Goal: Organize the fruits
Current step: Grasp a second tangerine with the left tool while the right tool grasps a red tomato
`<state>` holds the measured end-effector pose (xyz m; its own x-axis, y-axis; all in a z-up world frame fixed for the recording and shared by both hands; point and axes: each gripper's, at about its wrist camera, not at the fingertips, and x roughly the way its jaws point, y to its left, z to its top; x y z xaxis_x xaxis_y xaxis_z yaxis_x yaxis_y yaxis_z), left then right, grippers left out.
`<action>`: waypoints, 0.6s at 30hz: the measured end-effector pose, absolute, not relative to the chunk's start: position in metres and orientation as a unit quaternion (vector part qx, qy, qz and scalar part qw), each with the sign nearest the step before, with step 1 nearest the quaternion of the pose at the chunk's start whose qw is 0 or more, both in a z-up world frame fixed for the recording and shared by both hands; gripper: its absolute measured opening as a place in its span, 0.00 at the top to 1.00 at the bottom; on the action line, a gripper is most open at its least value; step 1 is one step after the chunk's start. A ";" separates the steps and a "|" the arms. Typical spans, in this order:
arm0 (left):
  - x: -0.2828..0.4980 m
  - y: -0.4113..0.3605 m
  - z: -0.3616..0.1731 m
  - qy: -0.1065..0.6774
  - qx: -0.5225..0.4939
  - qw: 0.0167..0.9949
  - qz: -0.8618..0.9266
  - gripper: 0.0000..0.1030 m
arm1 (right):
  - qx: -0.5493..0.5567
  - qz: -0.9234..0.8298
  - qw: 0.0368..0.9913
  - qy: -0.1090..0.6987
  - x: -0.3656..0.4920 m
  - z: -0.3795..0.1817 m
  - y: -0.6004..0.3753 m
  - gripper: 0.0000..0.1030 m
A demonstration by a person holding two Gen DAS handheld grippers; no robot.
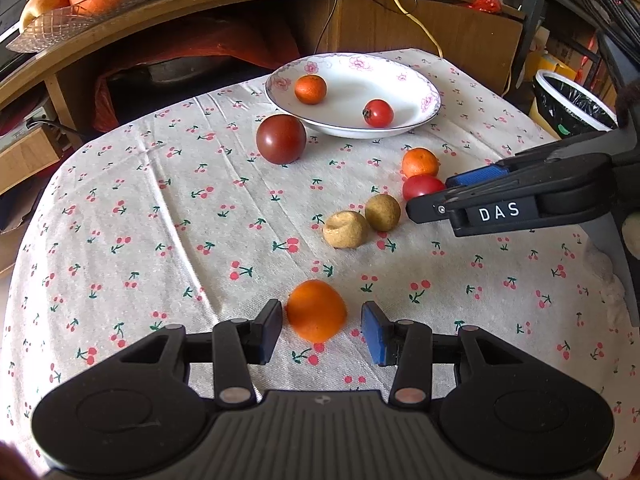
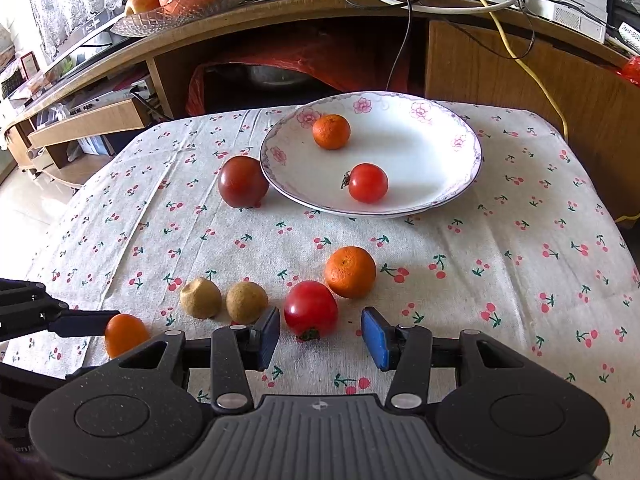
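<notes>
- Left tool [image 1: 322, 330]: jaws wide, a small orange [image 1: 316, 310] set between the pads near the front edge of the bench [image 1: 120, 184]; nothing gripped, a gap visible on the right side.
- Right tool [image 2: 320, 338]: jaws wide, a red tomato [image 2: 311, 309] between the pads, left pad close to it; contact cannot be confirmed.
- Handling, judged: orange light, peel yielding and grippy; best taken across its widest girth. Tomato smooth, thin-skinned, easily bruised and likely to roll; gentle closure across the middle advised.
- Looks: orange bright, slightly dimpled; tomato glossy, stem end toward the tool.
- Two brown fruits [image 2: 224, 298] lie side by side left of the tomato; a second orange [image 2: 350, 272] touches it behind.
- Plate [image 2: 460, 184] toward the far edge holds one orange and one small tomato; a dark tomato [image 2: 243, 182] rests against its left rim.
</notes>
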<state>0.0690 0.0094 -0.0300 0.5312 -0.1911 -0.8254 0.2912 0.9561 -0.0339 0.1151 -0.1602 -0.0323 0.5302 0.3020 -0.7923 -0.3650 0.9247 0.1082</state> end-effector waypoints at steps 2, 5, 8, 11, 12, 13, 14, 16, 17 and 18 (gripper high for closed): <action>0.069 0.009 -0.030 0.464 0.056 0.873 -0.138 0.50 | -0.038 0.191 0.874 0.444 0.115 -0.033 -0.159 0.59; 0.069 0.008 -0.031 0.462 0.061 0.874 -0.139 0.50 | -0.041 0.193 0.874 0.444 0.116 -0.033 -0.158 0.58; 0.069 0.006 -0.031 0.461 0.066 0.874 -0.139 0.50 | -0.045 0.195 0.873 0.444 0.116 -0.033 -0.157 0.59; 0.069 0.006 -0.031 0.461 0.066 0.874 -0.139 0.50 | -0.054 0.193 0.874 0.443 0.116 -0.033 -0.155 0.65; 0.069 0.006 -0.031 0.461 0.066 0.874 -0.139 0.50 | -0.057 0.194 0.874 0.443 0.116 -0.033 -0.155 0.68; 0.069 0.006 -0.031 0.461 0.066 0.874 -0.139 0.50 | -0.058 0.196 0.873 0.443 0.116 -0.033 -0.155 0.70; 0.069 0.006 -0.031 0.460 0.067 0.874 -0.139 0.50 | -0.057 0.198 0.872 0.444 0.116 -0.032 -0.155 0.73; 0.069 0.005 -0.031 0.458 0.071 0.875 -0.140 0.50 | -0.058 0.200 0.871 0.444 0.116 -0.032 -0.154 0.77; 0.069 0.005 -0.030 0.458 0.074 0.875 -0.140 0.50 | -0.058 0.200 0.871 0.445 0.116 -0.032 -0.154 0.77; 0.069 0.004 -0.030 0.457 0.075 0.875 -0.140 0.50 | -0.058 0.200 0.871 0.445 0.116 -0.032 -0.154 0.77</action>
